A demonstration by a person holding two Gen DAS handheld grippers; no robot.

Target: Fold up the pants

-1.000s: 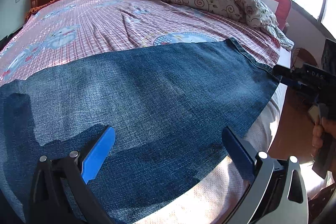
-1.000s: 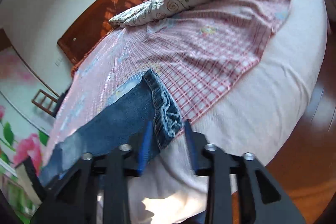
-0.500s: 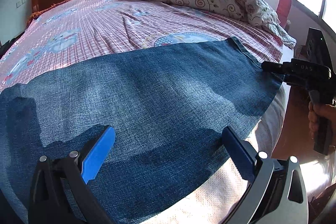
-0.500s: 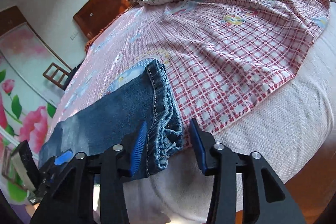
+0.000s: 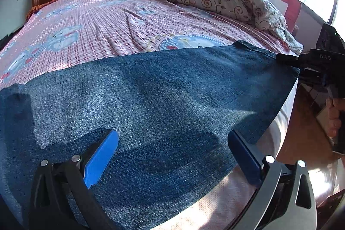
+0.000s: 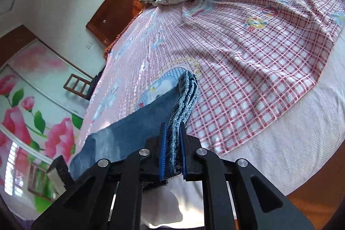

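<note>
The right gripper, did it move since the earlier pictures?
Yes. In the left wrist view the right gripper came in over the bed edge toward the jeans; its jaws are closing on their hem.

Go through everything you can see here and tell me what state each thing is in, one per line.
Jeans: laid flat across the bed, hem bunched and lifted at one end.
Right tongs: closing on the hem.
Left tongs: open above the denim.
Plaid sheet: spread, slightly wrinkled.
Quilt: crumpled along the far side.
</note>
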